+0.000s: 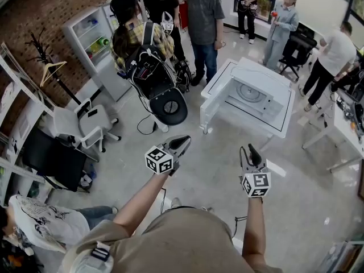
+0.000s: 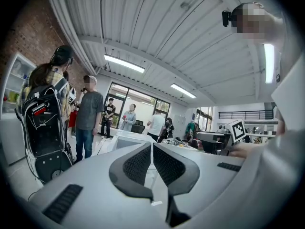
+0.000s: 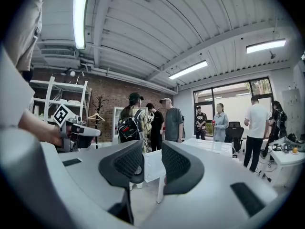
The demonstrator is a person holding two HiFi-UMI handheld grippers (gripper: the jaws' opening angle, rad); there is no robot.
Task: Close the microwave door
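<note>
The white microwave (image 1: 250, 95) rests on a white table (image 1: 211, 110) ahead of me, its cavity and round turntable exposed to the head view. I cannot make out how its door stands. My left gripper (image 1: 183, 142) is held in the air well short of the table, and in the left gripper view (image 2: 152, 145) its pads meet with nothing between them. To its right my right gripper (image 1: 250, 151) also hangs short of the table. In its own view my right gripper (image 3: 152, 149) stands open with a gap and holds nothing.
Several people stand beyond the table; one with a black backpack (image 1: 151, 67) is close to its left corner. A white office chair (image 1: 85, 124) and shelving (image 1: 94, 38) line the left side. Another white desk (image 1: 341, 135) stands at the right. Bare floor lies between me and the table.
</note>
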